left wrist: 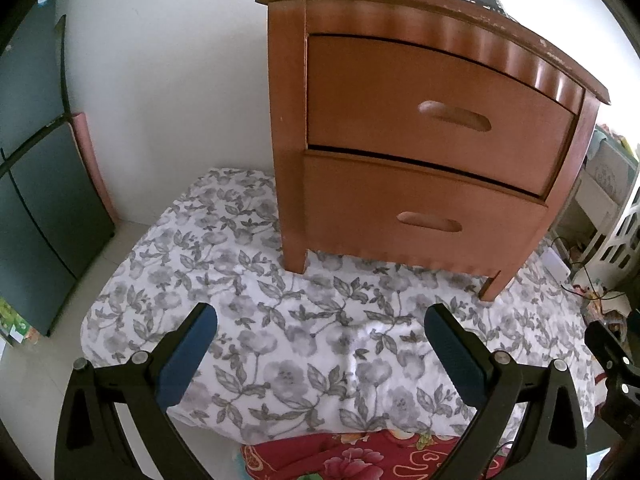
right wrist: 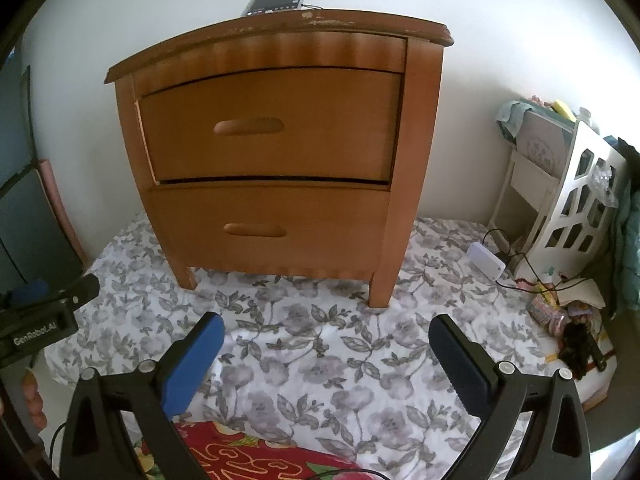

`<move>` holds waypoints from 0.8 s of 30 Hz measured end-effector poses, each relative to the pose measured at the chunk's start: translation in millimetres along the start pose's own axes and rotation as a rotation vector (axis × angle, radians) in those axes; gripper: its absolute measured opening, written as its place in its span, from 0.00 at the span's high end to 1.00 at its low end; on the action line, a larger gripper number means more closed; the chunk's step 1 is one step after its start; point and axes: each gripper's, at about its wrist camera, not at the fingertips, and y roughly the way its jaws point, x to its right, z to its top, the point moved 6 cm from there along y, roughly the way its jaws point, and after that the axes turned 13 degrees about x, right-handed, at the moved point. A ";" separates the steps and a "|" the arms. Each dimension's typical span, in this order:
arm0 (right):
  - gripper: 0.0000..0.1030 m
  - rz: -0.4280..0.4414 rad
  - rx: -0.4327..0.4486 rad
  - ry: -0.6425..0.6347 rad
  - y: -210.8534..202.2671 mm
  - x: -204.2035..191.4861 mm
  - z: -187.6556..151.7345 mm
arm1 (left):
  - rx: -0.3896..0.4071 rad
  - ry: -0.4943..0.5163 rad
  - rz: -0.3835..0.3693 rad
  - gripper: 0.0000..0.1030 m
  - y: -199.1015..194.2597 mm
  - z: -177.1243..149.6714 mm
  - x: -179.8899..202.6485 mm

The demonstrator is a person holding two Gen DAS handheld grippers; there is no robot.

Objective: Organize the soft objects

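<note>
Hovering wide-open, both grippers (left wrist: 320, 320) (right wrist: 326, 330) face floral sheet (right wrist: 320, 340) spread before the nightstand (right wrist: 276, 152).

1. A grey-flowered white sheet (left wrist: 304, 344) (right wrist: 320, 360) covered the floor (left wrist: 36, 392).
2. A wooden nightstand (left wrist: 420, 140) (right wrist: 276, 152) stood on it with both drawers shut.
3. A red flowered cloth (left wrist: 352, 458) (right wrist: 248, 456) lay at its near edge.
4. A small white box (right wrist: 486, 265) with a cable rested at its right side.
</note>
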 end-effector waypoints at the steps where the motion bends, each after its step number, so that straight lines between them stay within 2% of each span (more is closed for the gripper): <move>1: 0.00 0.000 -0.001 -0.001 0.6 -0.1 0.1 | 0.000 0.000 -0.002 0.00 0.0 -0.4 0.0; 24: 0.00 0.006 -0.006 -0.019 1.7 -1.3 1.2 | 0.001 0.028 -0.040 0.00 1.2 2.5 10.6</move>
